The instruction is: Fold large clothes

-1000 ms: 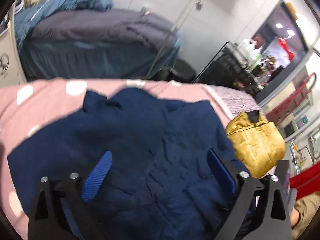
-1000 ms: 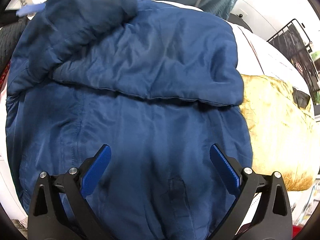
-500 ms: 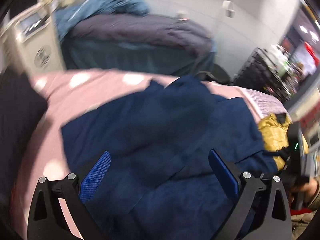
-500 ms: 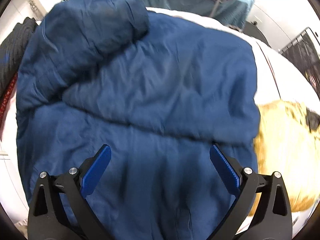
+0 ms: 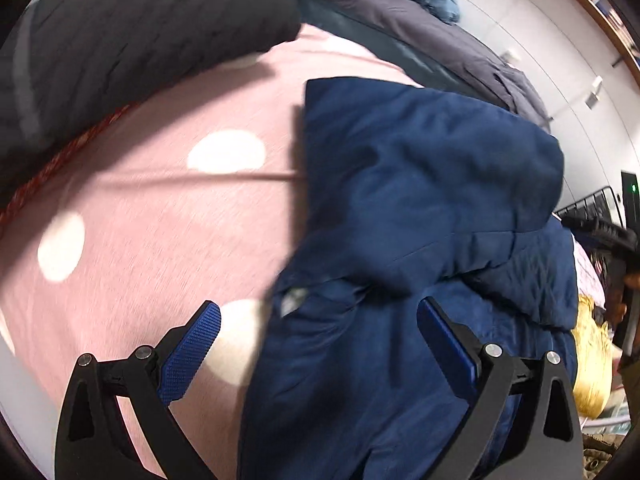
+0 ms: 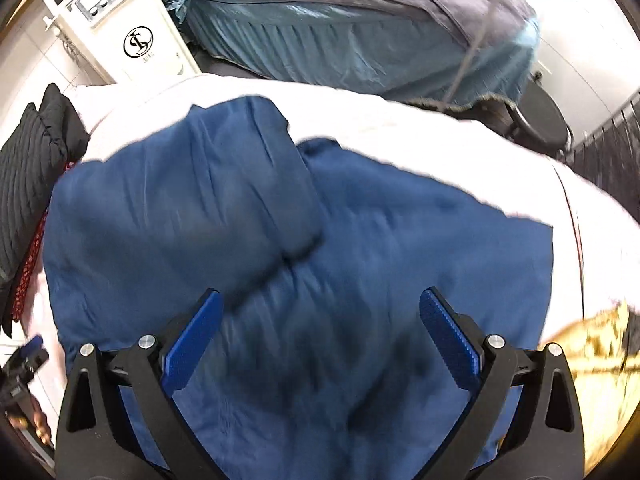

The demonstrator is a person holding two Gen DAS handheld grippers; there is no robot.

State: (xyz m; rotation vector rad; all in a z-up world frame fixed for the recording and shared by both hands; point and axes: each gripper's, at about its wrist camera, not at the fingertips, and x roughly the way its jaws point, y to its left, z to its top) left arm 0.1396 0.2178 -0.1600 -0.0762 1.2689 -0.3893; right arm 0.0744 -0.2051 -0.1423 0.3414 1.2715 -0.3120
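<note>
Blue-padded tongs (image 5: 320, 348) (image 6: 322, 334) hover spread, seemingly above jacket (image 6: 320, 248).

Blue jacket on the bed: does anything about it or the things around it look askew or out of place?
Mostly tidy. The blue jacket lies on the pink spotted bedspread, but one folded-over flap sits at a slant and bulges rather than lying flat. A yellow garment pokes out at its edge. Both the left gripper and right gripper are open, holding nothing.

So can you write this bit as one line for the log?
step: fold blue jacket | left tool: open, empty | right tool: open, empty | jacket: sleeve folded in, on pink dotted sheet | nearby: yellow jacket
</note>
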